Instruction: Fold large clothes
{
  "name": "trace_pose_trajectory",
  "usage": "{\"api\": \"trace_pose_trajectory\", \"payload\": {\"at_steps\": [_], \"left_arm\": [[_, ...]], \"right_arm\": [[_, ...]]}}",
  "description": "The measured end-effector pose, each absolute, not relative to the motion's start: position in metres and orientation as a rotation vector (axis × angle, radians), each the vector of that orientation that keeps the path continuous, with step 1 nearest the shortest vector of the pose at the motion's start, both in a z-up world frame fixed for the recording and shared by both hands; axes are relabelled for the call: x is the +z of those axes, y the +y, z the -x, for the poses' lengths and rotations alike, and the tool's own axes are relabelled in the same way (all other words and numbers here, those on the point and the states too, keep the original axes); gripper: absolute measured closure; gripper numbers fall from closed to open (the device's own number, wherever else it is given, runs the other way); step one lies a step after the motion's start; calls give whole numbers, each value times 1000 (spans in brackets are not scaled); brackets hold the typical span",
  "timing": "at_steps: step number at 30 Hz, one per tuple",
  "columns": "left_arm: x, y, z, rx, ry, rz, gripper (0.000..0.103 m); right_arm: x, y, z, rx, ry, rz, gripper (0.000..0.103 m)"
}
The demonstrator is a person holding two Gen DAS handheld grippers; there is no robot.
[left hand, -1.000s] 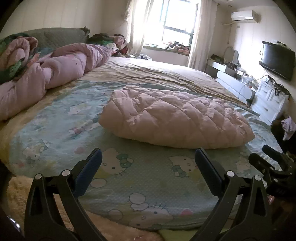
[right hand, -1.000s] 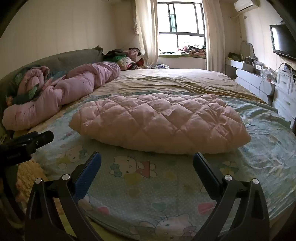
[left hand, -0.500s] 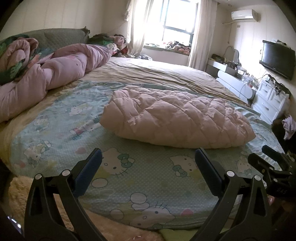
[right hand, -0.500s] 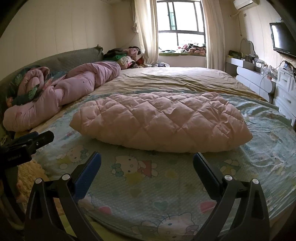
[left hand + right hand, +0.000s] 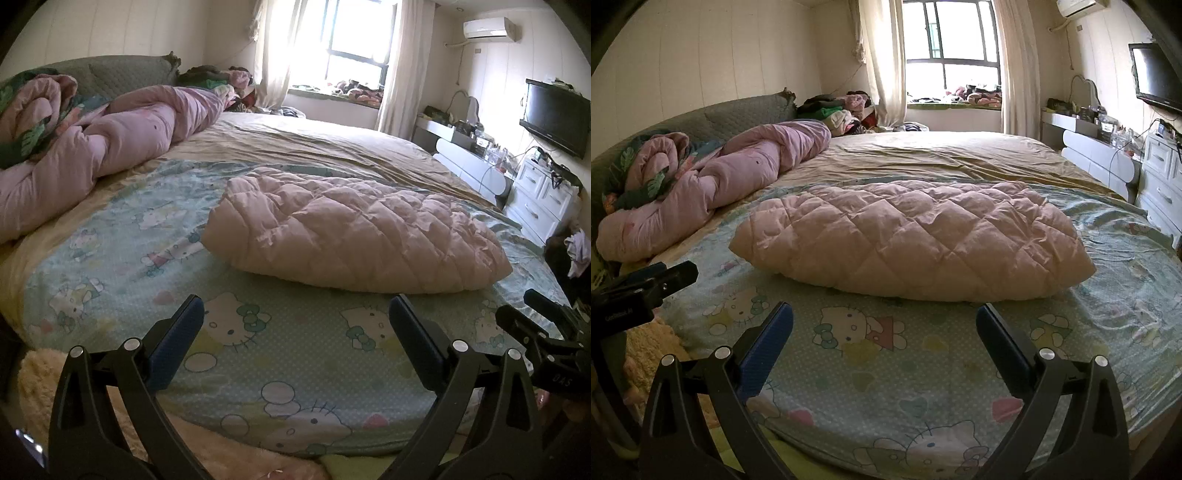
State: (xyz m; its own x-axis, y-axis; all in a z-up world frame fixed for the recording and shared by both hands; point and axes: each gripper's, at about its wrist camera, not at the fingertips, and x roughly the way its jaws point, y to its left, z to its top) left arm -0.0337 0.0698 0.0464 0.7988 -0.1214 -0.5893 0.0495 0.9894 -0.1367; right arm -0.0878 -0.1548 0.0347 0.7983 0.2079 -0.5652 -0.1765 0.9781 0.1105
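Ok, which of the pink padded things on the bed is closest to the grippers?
The pale pink diamond-quilted garment lying flat on the cartoon-cat sheet; the mauve duvet is rolled up farther left.

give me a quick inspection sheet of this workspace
surface: bed with cartoon-cat sheet, tan cover behind.
job's things: pink quilted garment lying folded on the sheet, untouched.
clutter: rolled pink duvet at the headboard side; clothes pile near the window.
grippers: left tongs open, empty; right tongs open, empty; both short of the garment.
cables: wires by the white drawers.
surroundings: window, curtains, wall TV, air conditioner.
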Motion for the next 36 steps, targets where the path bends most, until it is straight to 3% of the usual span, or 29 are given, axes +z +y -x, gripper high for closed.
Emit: {"api": "trace_pose_trajectory", "payload": {"at_steps": [36], "left_arm": [[41, 70, 37, -86, 650, 95, 9]], "right_arm": [[29, -159, 89, 200, 616, -56, 4]]}}
